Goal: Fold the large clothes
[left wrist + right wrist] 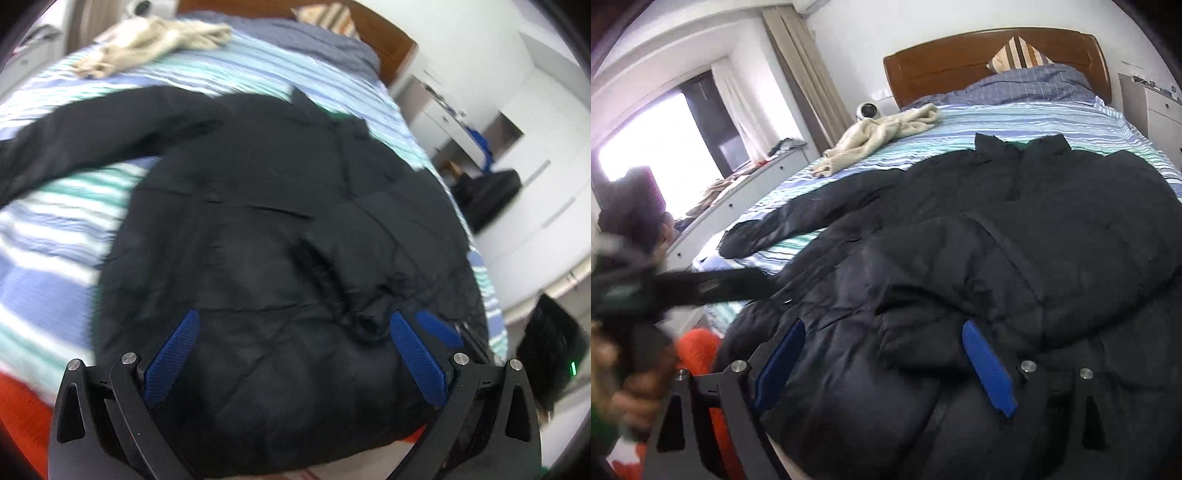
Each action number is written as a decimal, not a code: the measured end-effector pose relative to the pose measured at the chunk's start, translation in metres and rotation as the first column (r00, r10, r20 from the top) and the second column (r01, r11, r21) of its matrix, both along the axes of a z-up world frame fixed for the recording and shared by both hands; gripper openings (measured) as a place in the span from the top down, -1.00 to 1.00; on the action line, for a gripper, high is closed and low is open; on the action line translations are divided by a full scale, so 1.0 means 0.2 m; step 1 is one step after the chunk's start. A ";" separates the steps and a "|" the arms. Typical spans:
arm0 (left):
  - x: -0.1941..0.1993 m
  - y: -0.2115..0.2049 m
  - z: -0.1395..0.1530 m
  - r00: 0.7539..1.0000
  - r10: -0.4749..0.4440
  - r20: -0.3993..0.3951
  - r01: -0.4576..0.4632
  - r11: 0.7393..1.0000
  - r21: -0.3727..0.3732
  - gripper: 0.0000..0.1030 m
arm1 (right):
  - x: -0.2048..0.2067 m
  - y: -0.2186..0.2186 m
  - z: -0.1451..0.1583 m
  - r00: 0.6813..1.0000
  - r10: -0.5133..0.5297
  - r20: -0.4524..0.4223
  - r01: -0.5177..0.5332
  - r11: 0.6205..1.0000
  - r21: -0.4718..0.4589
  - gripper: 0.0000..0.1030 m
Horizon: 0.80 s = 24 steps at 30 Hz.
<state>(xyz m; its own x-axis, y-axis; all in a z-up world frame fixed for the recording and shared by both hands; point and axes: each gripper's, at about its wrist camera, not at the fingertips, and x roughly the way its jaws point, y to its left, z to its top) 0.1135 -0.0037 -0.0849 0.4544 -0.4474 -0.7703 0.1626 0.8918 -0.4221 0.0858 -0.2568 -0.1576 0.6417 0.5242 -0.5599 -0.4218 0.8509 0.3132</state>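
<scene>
A large black puffer jacket (280, 229) lies spread on the striped bed (55, 236), collar toward the headboard, one sleeve (81, 136) stretched out to the left. My left gripper (295, 325) is open over the jacket's hem, its blue pads wide apart. In the right wrist view the same jacket (1015, 251) fills the bed, with the other sleeve folded across its body. My right gripper (886, 332) is open above the lower part of the jacket. The left gripper's body (701, 284) shows blurred at the left of the right wrist view.
A cream sweater (886, 129) lies near the head of the bed. A wooden headboard (960, 62), a blue duvet and a striped pillow (1019, 53) are at the far end. White drawers (746, 192) stand left of the bed, white cabinets (480, 122) right. An orange item (701, 350) lies at the bed's foot.
</scene>
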 end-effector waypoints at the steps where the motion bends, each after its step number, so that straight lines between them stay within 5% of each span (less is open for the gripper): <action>1: 0.04 -0.07 -0.01 0.999 -0.034 -0.005 0.034 0.999 0.006 -0.99 | -0.05 -0.04 0.01 1.000 -0.009 0.004 0.009 1.000 0.001 -0.73; 4: 0.16 -0.29 -0.07 0.994 -0.111 -0.002 0.111 0.990 0.092 -0.95 | -0.14 -0.16 0.02 0.999 -0.044 -0.001 0.044 0.999 0.013 -0.73; 8: 0.25 -0.52 -0.15 0.990 -0.143 -0.009 0.140 0.947 0.288 0.46 | -0.25 -0.31 0.02 0.993 -0.120 -0.007 0.120 0.993 0.019 -0.73; 10: 0.30 -0.55 -0.08 0.985 -0.170 0.016 0.159 0.946 0.284 0.78 | -0.30 -0.42 0.02 0.983 -0.183 -0.022 0.184 0.983 0.018 -0.73; 17: 0.73 -0.38 0.31 0.962 -0.084 0.259 -0.025 0.920 0.392 0.80 | -0.25 -0.80 0.10 0.941 -0.337 -0.042 0.339 0.938 0.071 -0.71; 21: 1.01 -0.27 0.16 0.963 -0.012 0.270 -0.111 0.894 0.434 0.79 | 0.01 -0.90 0.24 0.930 -0.366 0.001 0.366 0.930 0.035 -0.11; 24: 1.06 -0.21 0.01 0.971 0.006 0.237 -0.116 0.884 0.452 0.79 | 0.29 -0.96 0.32 0.923 -0.385 -0.013 0.385 0.923 0.022 0.00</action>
